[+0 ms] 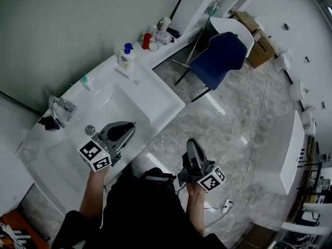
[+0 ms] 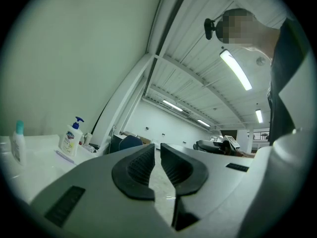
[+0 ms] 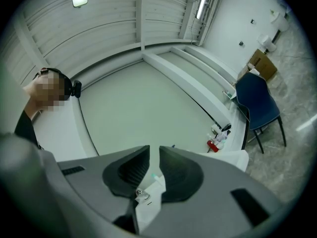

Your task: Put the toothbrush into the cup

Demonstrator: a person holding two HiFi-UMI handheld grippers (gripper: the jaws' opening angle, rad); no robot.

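Observation:
A thin pale toothbrush (image 1: pixel 127 77) lies flat on the white counter (image 1: pixel 166 100) behind the basin, next to a pump soap bottle (image 1: pixel 126 56); the left gripper view shows this toothbrush (image 2: pixel 64 157) low at the left. A red cup (image 1: pixel 147 40) stands further back along the counter among small toiletries, and it shows small as the red cup (image 3: pixel 213 146) in the right gripper view. My left gripper (image 1: pixel 130 125) hovers over the basin's front edge, jaws together and holding nothing. My right gripper (image 1: pixel 191 141) hangs off the counter above the floor, also shut and holding nothing.
A chrome faucet (image 1: pixel 59 110) stands at the basin's left and a drain (image 1: pixel 90 129) sits near the left gripper. A small teal-capped bottle (image 1: pixel 86 82) stands behind the basin. A blue chair (image 1: pixel 218 58) and cardboard boxes (image 1: pixel 257 40) stand on the marble floor beyond the counter's end.

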